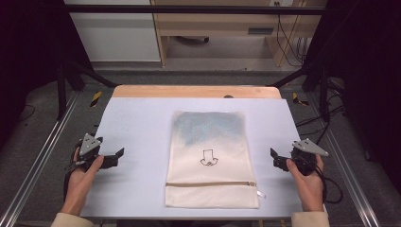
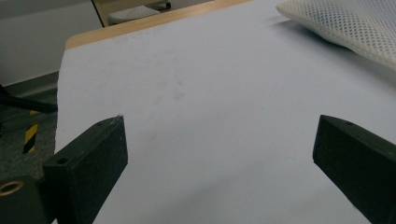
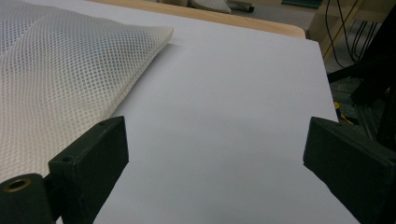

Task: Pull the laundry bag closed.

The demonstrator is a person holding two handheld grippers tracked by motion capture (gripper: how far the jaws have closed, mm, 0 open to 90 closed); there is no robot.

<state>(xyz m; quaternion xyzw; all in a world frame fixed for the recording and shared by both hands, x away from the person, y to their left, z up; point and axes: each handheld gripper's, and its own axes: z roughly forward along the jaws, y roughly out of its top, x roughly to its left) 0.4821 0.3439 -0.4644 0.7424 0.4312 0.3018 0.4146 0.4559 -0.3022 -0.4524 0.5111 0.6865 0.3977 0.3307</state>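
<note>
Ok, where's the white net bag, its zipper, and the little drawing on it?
White mesh bag [image 1: 208, 124], high view, upper cloth.
Zipper [image 1: 210, 184], high view, middle of its line.
Black outline drawing [image 1: 209, 158], high view, its centre.

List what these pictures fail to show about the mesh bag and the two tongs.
- White mesh laundry bag: its contents. In the high view the mesh reveals just a bluish patch near the far end; no shape is legible.
- Small black drawing on the bag: too small in the high view to identify.
- Left tongs and right tongs: both open, but each gripper view's bottom edge cuts off the jaws' bases.
</note>
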